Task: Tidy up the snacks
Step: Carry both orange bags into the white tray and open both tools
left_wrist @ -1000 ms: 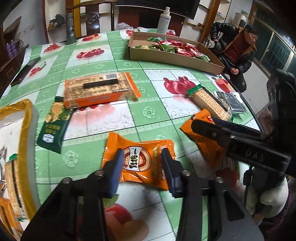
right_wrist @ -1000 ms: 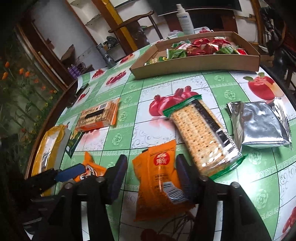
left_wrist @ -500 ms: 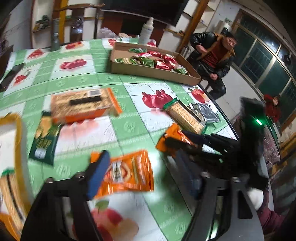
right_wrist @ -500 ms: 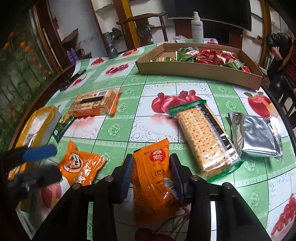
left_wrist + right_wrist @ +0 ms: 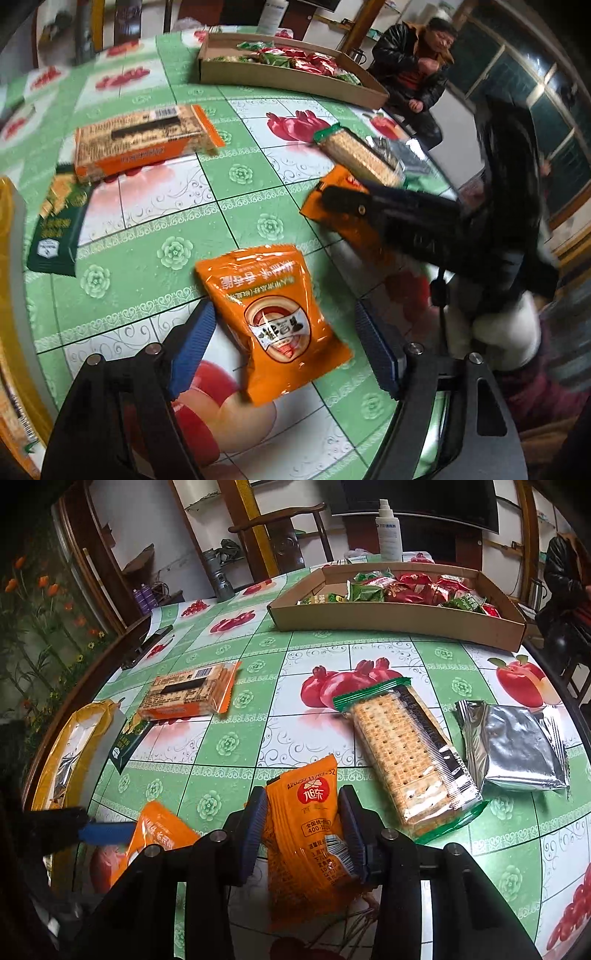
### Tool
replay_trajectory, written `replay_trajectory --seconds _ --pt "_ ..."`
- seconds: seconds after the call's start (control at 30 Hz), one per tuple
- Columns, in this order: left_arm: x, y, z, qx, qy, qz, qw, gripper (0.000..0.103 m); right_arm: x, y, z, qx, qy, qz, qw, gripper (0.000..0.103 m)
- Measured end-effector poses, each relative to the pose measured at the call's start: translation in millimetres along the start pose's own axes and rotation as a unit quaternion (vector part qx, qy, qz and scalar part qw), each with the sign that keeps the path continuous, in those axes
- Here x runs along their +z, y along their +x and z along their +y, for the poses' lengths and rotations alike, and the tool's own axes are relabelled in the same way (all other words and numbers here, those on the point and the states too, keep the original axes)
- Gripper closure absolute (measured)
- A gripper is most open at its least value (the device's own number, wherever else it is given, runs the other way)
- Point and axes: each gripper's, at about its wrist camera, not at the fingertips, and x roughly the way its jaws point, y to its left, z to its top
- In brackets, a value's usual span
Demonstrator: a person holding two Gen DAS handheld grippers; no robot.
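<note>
Left wrist view shows our left gripper [image 5: 282, 341] with its blue pads spread wide over an orange snack pouch [image 5: 275, 319] that lies flat on the desk [image 5: 147, 266]. The pouch sits between the fingers, close to the left pad [image 5: 194, 341] and apart from the right one, so nothing is gripped. Beyond it, blurred, we see our right gripper [image 5: 334, 197] clamped on a second orange packet [image 5: 341, 218].

From the right wrist view, our right gripper [image 5: 303, 829] has its pads pressed against both sides of that orange packet [image 5: 308, 834], which runs lengthwise between the fingers. Whether the packet is lifted or lying on the desk, we cannot tell from this angle.

Just right of it lies a long cracker pack with green ends [image 5: 408, 755], and beside that a silver foil bag [image 5: 513, 746]. Farther back on the left rests an orange-wrapped biscuit pack [image 5: 190, 694], barcode up, with a dark green packet [image 5: 129, 742] near its corner. A yellow-edged bag [image 5: 79, 738] sits at the desk's left rim.

At the far side stands a shallow cardboard tray [image 5: 388, 618] holding red and green wrapped snacks [image 5: 410, 587], with a white spray bottle [image 5: 388, 531] behind it. A person in a dark jacket [image 5: 413, 62] sits past the tray's end.
</note>
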Motion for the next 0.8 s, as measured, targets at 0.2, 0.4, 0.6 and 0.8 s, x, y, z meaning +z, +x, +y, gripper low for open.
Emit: replay_trajectory --seconds 0.2,0.4,0.6,0.8 --pt "-7.2 17.5 -38.5 0.122 0.076 -0.024 0.9893 0.025 -0.1 1.2 1.4 -0.006 -0.009 -0.004 1.000 0.060" --pt "-19.1 -0.4 -31.7 0.102 0.042 -0.048 0.9927 0.058 -1.6 1.2 2.8 -0.003 -0.018 -0.010 1.000 0.057" --pt "-42.4 -42.6 -10.2 0.073 -0.010 -0.093 0.9929 0.058 -3.3 -1.5 -0.4 0.009 -0.011 -0.005 1.000 0.055" --pt "-65.0 -87.9 9.1 0.057 -0.034 -0.142 0.9876 0.058 -12.3 -10.0 3.3 -0.008 -0.014 0.016 1.000 0.048"
